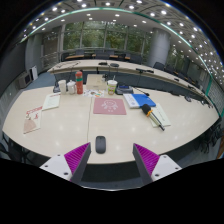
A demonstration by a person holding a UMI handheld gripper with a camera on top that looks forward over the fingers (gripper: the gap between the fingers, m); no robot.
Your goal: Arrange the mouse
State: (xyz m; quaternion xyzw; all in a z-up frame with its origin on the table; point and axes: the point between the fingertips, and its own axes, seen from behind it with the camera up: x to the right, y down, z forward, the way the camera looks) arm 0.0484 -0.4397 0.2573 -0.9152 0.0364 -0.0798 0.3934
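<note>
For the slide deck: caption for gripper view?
Open gripper hovers over a dark mouse on the table, short of the pink mousepad.

My tool [110,158] hangs over the near edge of the desk [70,125], its 2 fingers spread wide with the purple pads [77,156] facing inward. The dark mouse [100,144] lies on the desk between them, with a gap at either side. Beyond it sits a pink mat [110,105], with a cup [112,88] behind that. Farther off to one side are blue items [141,100], to the other a red bottle [79,83] and papers [51,101].
</note>
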